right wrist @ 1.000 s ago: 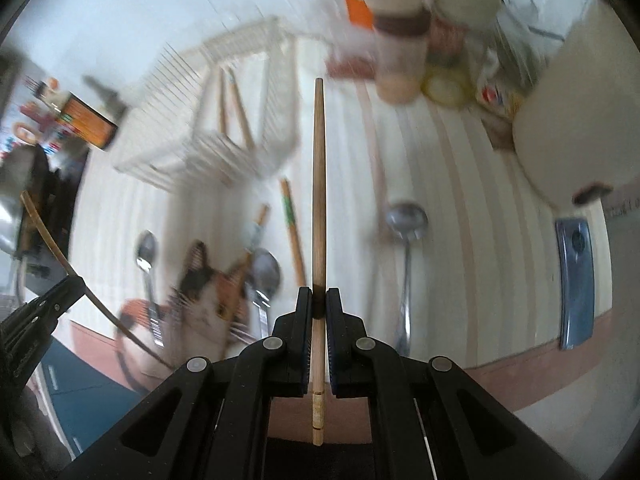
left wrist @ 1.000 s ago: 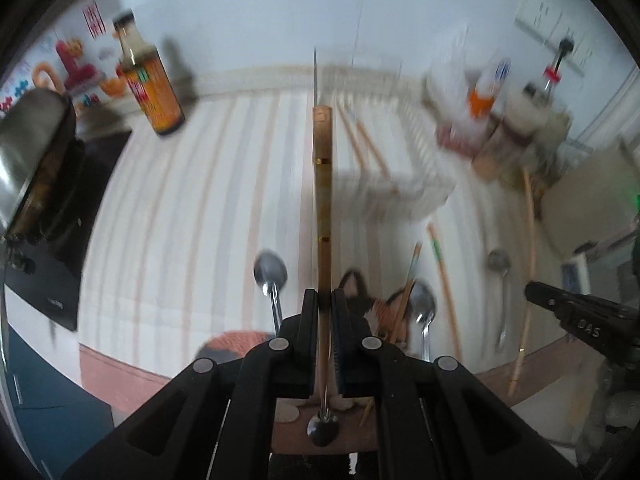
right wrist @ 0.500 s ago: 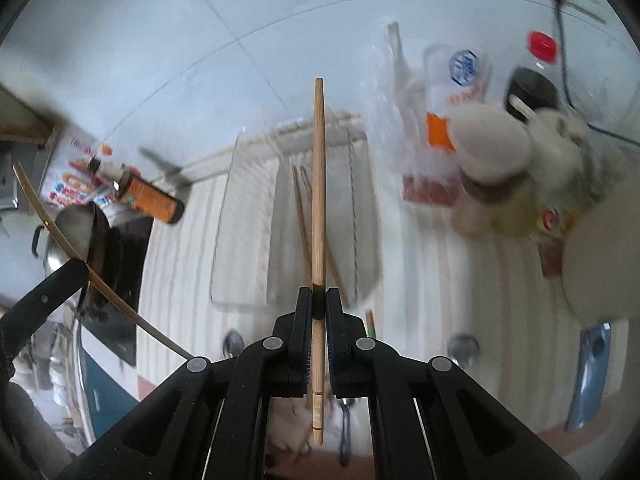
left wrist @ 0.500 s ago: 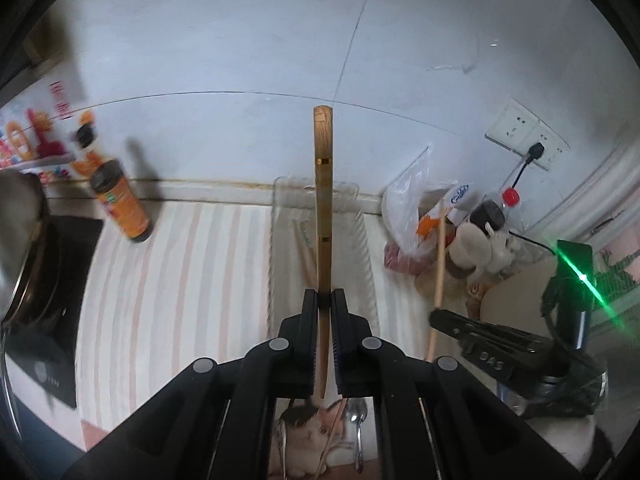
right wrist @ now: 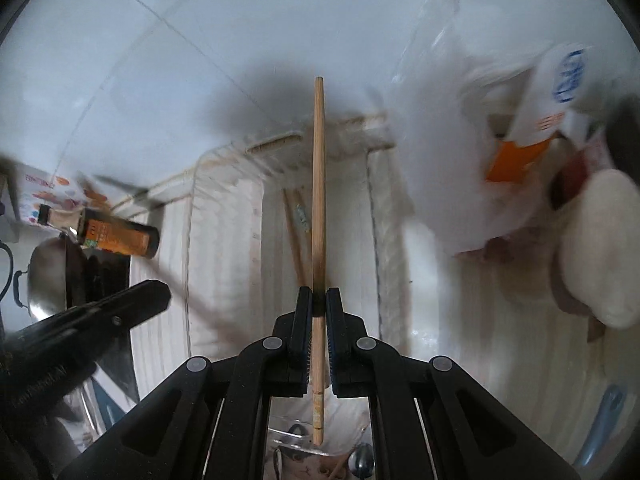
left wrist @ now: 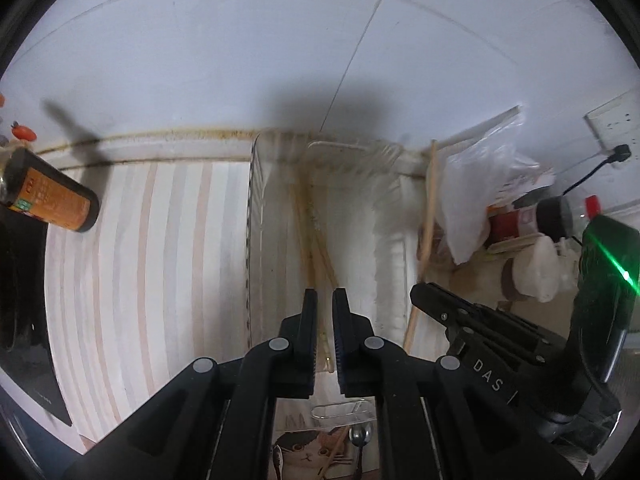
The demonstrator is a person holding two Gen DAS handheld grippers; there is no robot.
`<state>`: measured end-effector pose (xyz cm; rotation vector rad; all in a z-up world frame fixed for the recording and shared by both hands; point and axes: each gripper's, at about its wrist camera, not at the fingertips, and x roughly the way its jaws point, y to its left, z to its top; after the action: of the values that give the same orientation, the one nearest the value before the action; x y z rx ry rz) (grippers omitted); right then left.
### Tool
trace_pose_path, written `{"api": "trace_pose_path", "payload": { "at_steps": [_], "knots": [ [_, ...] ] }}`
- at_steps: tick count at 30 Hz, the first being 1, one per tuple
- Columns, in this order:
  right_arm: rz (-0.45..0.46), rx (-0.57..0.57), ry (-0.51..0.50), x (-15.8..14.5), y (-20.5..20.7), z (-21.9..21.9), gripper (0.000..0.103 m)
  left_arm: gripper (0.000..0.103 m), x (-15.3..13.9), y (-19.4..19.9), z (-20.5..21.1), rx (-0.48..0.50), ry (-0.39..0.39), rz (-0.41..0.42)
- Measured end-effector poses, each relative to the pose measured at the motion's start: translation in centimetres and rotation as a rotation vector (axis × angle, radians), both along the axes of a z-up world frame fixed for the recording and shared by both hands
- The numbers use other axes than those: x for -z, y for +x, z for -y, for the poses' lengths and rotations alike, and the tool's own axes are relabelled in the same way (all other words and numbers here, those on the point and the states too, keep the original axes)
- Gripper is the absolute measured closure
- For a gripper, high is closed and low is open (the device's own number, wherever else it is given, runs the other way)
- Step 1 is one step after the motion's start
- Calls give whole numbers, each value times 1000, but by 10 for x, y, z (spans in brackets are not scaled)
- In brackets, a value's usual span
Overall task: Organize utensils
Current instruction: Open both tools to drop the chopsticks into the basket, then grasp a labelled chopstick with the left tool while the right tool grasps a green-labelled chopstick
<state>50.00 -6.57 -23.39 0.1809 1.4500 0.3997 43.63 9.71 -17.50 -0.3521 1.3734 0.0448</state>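
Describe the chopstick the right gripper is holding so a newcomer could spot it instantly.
Start at the white wire rack against the back wall. Directly above it, the right gripper holds one chopstick lengthwise, pointing at the wall. Unlike the chopsticks lying in the rack, it is clamped between black fingers and held above the rack, not resting in it.
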Motion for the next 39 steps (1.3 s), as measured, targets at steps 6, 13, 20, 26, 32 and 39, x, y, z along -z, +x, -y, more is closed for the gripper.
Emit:
{"api": "trace_pose_path", "payload": {
  "at_steps": [6, 13, 20, 26, 32, 39],
  "knots": [
    [66, 30, -32, -16, -19, 26, 61, 62, -15, -28, -14, -73, 144, 85],
    [157, 103, -105, -33, -75, 81, 43, 1, -32, -99, -13, -156, 318, 239],
    [112, 109, -157, 2, -146, 112, 43, 0, 12, -161, 13, -100, 352, 180],
    [-6, 138, -157, 44, -185, 132, 44, 10, 79, -200, 79, 109, 291, 23],
    [-37, 156, -169, 54, -196, 148, 50, 51, 139, -206, 121, 249, 216, -121],
    [-48, 148, -169, 58, -202, 142, 50, 98, 150, -202, 117, 198, 205, -137]
  ]
}}
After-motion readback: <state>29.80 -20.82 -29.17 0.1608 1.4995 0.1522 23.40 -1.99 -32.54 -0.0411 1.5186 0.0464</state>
